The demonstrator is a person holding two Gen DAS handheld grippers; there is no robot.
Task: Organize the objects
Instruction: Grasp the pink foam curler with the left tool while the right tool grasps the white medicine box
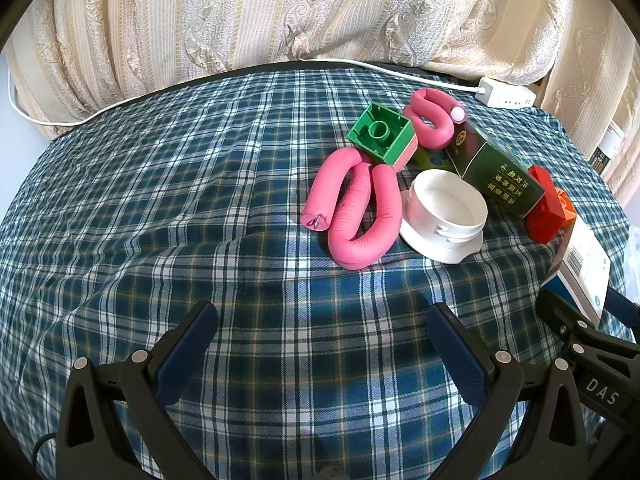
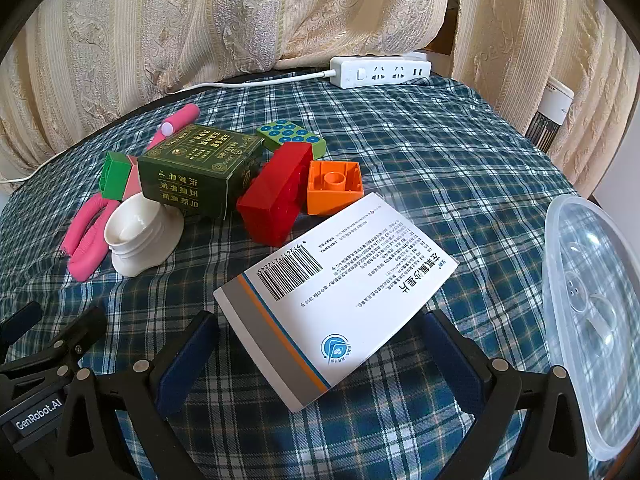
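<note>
Clutter sits bunched toward the middle of the checked tablecloth (image 1: 200,208), apparently so both tools can reach it. Leftmost, the left gripper (image 1: 320,344) hangs over bare cloth, jaws spread wide and grasping nothing. Ahead of it a bent pink foam roller (image 1: 360,216) lies touching a white cap (image 1: 444,216), with a green block (image 1: 380,132) just behind. Next, a dark green box (image 2: 200,172) leans across the pile, propped on its neighbours. A red block (image 2: 276,196) and an orange block (image 2: 334,188) touch. The white medicine box (image 2: 340,292) lies flat between the released jaws of the right gripper (image 2: 320,344), probably the first pick. Far right, a clear plastic container (image 2: 592,312) waits, perhaps a lid.
</note>
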